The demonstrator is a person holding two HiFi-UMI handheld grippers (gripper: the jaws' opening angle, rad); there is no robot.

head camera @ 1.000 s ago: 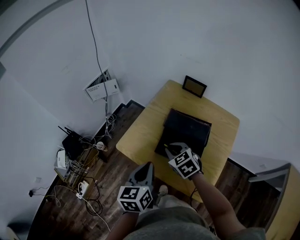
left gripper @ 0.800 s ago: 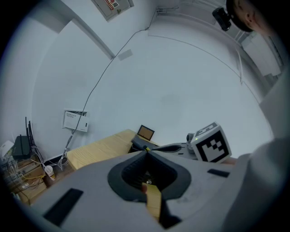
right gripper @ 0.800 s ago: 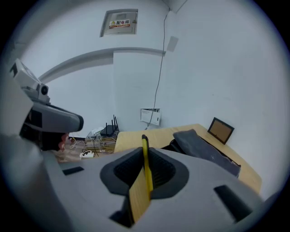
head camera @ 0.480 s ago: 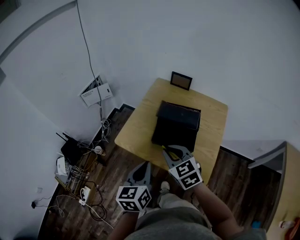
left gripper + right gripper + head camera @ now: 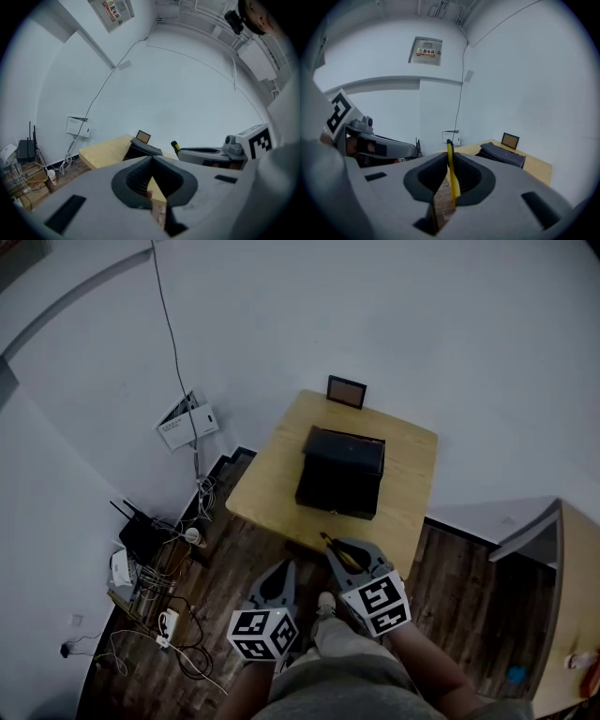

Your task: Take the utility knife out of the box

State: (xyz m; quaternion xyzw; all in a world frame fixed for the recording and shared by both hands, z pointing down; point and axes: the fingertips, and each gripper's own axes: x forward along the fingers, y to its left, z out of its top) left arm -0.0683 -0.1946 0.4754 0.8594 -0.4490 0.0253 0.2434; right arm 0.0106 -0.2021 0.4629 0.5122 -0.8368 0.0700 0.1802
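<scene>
The black box point(image 5: 340, 472) lies closed on the yellow table point(image 5: 410, 486); it also shows in the left gripper view point(image 5: 145, 151) and the right gripper view point(image 5: 501, 153). My right gripper point(image 5: 332, 547) hangs off the table's near edge, above the wooden floor, shut on the yellow utility knife point(image 5: 341, 556). The knife point(image 5: 451, 174) stands on edge between the pads, its dark tip point(image 5: 174, 145) poking out past the jaws. My left gripper point(image 5: 285, 568) is beside it on the left, over the floor, jaws together point(image 5: 152, 158) with nothing in them.
A small picture frame point(image 5: 346, 391) stands at the table's far edge. A router, cables and a power strip point(image 5: 150, 559) clutter the floor on the left, below a white wall box point(image 5: 187, 418). Another wooden tabletop point(image 5: 574, 615) is at the right edge.
Both grippers have drawn back from the table toward the person. The right gripper, from over the box's near edge, has lifted clear with the knife still in its jaws.
</scene>
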